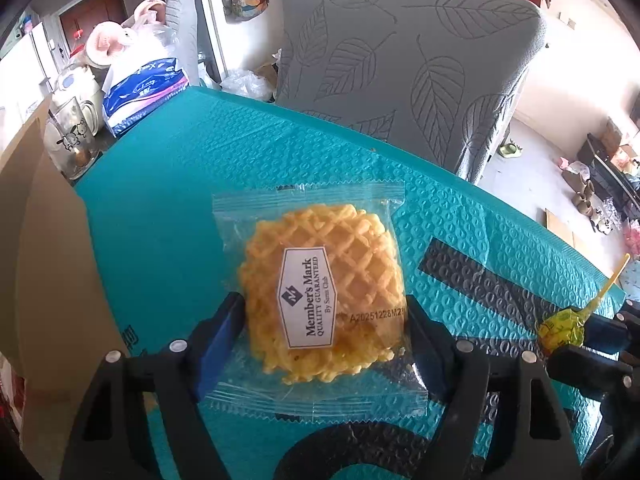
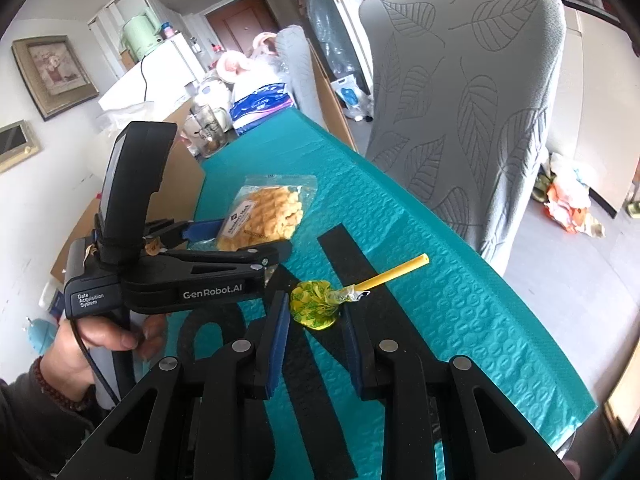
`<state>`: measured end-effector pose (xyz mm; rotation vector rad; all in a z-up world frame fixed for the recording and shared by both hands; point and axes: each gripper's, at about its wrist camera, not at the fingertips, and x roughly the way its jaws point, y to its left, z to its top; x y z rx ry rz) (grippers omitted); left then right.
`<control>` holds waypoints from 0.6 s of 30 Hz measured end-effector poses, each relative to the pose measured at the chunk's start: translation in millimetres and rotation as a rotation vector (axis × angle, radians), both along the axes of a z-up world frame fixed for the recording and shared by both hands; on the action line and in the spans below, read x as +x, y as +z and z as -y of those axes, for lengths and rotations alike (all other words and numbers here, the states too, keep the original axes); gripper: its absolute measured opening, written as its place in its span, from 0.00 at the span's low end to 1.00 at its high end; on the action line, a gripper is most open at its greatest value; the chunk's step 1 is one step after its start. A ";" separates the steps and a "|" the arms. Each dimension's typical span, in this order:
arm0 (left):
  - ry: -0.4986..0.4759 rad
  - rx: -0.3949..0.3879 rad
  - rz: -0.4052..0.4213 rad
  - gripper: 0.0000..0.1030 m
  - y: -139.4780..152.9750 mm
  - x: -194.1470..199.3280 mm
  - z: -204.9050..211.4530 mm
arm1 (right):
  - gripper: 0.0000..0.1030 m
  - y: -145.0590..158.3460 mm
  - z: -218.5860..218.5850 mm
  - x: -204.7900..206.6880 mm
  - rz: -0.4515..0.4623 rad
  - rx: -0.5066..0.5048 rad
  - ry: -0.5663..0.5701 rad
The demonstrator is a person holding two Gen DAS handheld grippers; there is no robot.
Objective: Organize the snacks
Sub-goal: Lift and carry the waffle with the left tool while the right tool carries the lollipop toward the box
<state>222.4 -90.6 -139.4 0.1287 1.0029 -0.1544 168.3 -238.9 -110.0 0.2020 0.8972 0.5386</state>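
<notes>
Left hand-held gripper (image 1: 324, 332) straddles the wrapped waffle cookie (image 1: 320, 296) lying flat on the teal-covered counter (image 1: 160, 208); pads at the wrapper's sides, can't tell if they press. Right hand-held gripper (image 2: 316, 320) clamps the lollipop (image 2: 316, 302) by its green-yellow head, yellow stick angled up-right, just beside the cookie.

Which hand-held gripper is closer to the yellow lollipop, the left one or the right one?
Right. The right hand-held gripper holds the lollipop by its wrapped head. The left hand-held gripper is beside it, around the waffle packet.
</notes>
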 end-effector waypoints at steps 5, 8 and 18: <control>-0.029 -0.010 -0.018 0.75 2.2 -27.2 6.5 | 0.25 1.3 7.4 -9.0 -0.005 -0.006 -0.026; -0.033 -0.015 -0.030 0.75 3.2 -52.4 7.3 | 0.25 2.7 9.9 -16.1 -0.003 -0.007 -0.033; -0.013 -0.052 -0.065 0.75 7.1 -135.2 1.2 | 0.25 2.0 7.4 -51.7 -0.007 -0.012 -0.022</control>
